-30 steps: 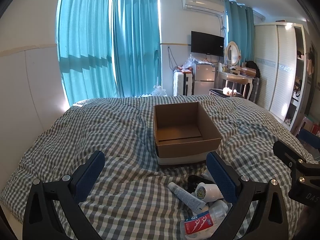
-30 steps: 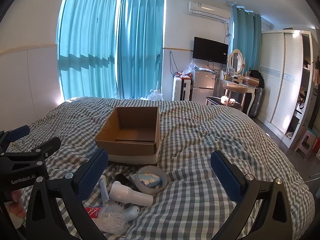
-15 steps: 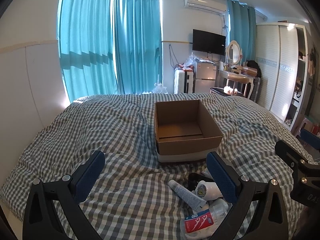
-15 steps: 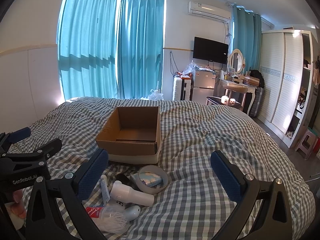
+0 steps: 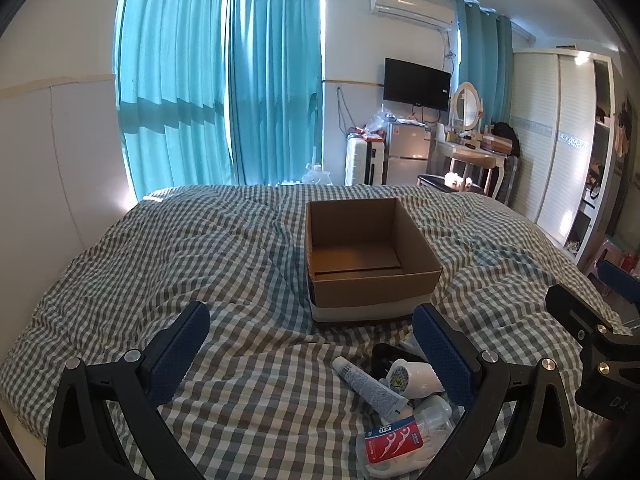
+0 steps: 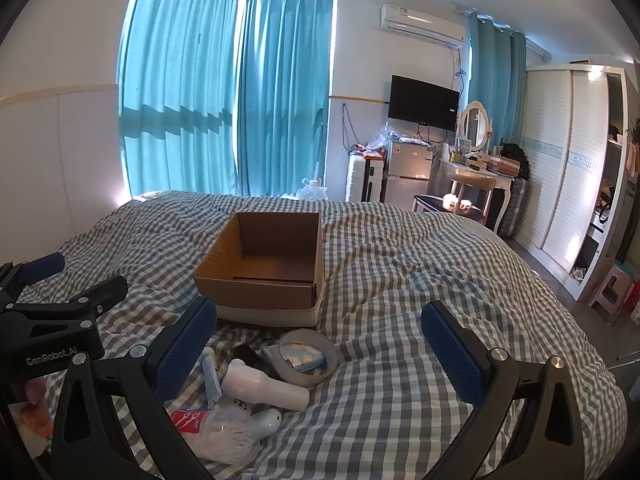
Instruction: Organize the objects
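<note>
An open, empty cardboard box (image 5: 370,256) (image 6: 264,268) sits mid-bed. In front of it lies a small pile: a white tube (image 5: 370,386) (image 6: 211,376), a white cylindrical device (image 6: 266,387) (image 5: 414,374), a tape roll (image 6: 306,356) with a small packet inside, a clear bag with a red label (image 5: 394,440) (image 6: 212,430) and a white earbud-like case (image 6: 266,422). My left gripper (image 5: 312,346) hovers open just left of the pile. My right gripper (image 6: 320,340) is open above the pile's right side. Neither holds anything.
The checked duvet (image 5: 160,264) covers the whole bed. Beyond it are teal curtains (image 5: 224,92), a suitcase (image 5: 364,162), a small fridge (image 6: 408,174), a dressing table (image 6: 476,176) and a white wardrobe (image 6: 568,160). The other gripper's body (image 6: 52,320) shows at left.
Both views have shifted only slightly; the left gripper has eased a little back and up. The objects lie as before.
</note>
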The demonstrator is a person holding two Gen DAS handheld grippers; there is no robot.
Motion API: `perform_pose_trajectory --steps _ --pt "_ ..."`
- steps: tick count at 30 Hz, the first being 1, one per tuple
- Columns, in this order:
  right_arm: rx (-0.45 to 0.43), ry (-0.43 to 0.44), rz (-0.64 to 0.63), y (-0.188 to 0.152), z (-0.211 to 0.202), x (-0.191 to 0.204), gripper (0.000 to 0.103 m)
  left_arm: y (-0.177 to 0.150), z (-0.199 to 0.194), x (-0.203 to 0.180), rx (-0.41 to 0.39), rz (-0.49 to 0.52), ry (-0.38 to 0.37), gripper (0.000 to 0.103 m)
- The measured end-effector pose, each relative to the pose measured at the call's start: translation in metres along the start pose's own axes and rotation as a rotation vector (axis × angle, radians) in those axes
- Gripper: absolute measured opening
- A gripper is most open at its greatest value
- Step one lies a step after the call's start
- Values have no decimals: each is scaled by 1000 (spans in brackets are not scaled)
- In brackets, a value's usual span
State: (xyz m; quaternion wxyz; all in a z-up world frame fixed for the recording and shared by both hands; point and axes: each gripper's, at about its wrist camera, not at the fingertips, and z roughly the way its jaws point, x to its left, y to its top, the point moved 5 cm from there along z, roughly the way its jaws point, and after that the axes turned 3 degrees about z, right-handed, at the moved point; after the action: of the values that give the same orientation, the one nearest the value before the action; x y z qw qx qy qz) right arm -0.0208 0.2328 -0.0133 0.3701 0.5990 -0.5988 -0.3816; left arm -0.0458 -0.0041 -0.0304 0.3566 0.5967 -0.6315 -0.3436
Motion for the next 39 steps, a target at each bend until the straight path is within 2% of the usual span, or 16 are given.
perform_pose_trajectory --steps 39 --pt "21 3 -1 -3 4 4 103 -3 0 -1 10 26 0 103"
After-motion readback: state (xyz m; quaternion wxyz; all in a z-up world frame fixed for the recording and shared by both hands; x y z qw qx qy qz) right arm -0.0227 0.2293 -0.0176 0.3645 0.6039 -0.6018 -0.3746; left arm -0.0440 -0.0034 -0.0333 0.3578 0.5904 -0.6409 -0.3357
